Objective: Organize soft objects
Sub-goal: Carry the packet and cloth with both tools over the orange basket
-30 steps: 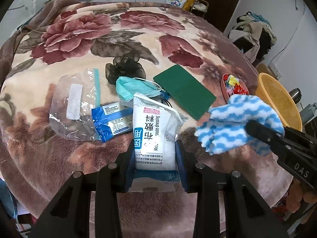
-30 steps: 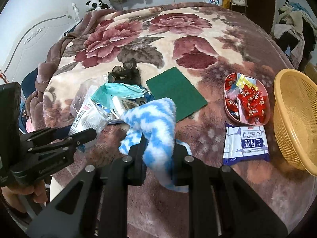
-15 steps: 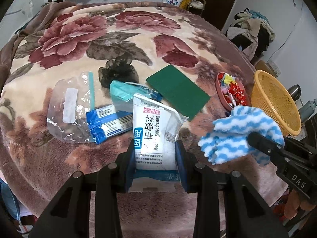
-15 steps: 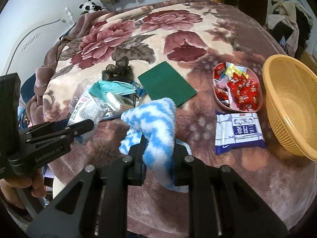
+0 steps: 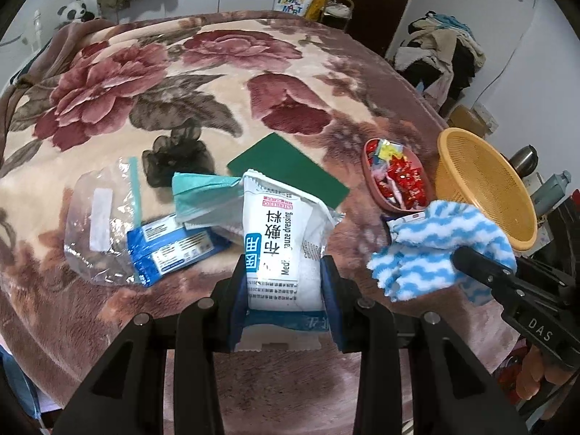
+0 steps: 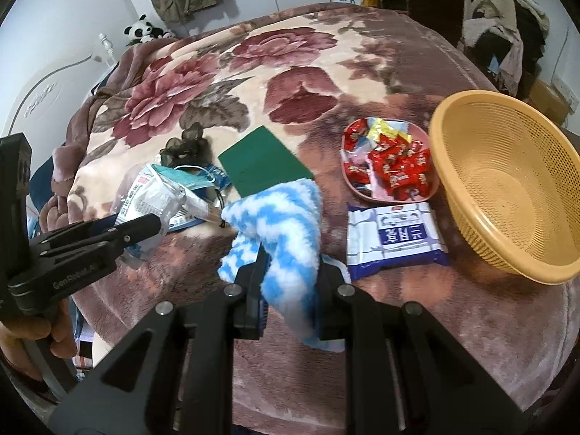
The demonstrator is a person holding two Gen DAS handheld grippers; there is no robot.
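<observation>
White plastic pack: the white gauze dressing pack with a blue band is clamped between the pads of the left tool; its print reads "Medical gauze dressing" beside large blue and black Chinese characters; its long axis runs along the fingers, top edge pointing away toward the far side of the bed.
Fluffy cloth: the blue-and-white wavy-striped fleece cloth is pinched in the right tool, which is pressed together on it; it stands up from the pads, its free end leaning far and slightly left, held above the blanket.
Tool lettering: "DAS" on the right tool's body in the left view; "GenRobot.AI", partly blurred, on the left tool's body in the right view.
Flat on the bed: a floral plush blanket; a white-and-navy wet-wipe pack with Chinese characters, near the round yellow plastic mesh basket at the right.
Middle: a green rectangular scouring pad; a pink dish of red-wrapped sweets.
Left: a blue-and-white flat packet, its writing too small to read; a clear zip bag; a teal face mask; a black gauzy scrunchie.
</observation>
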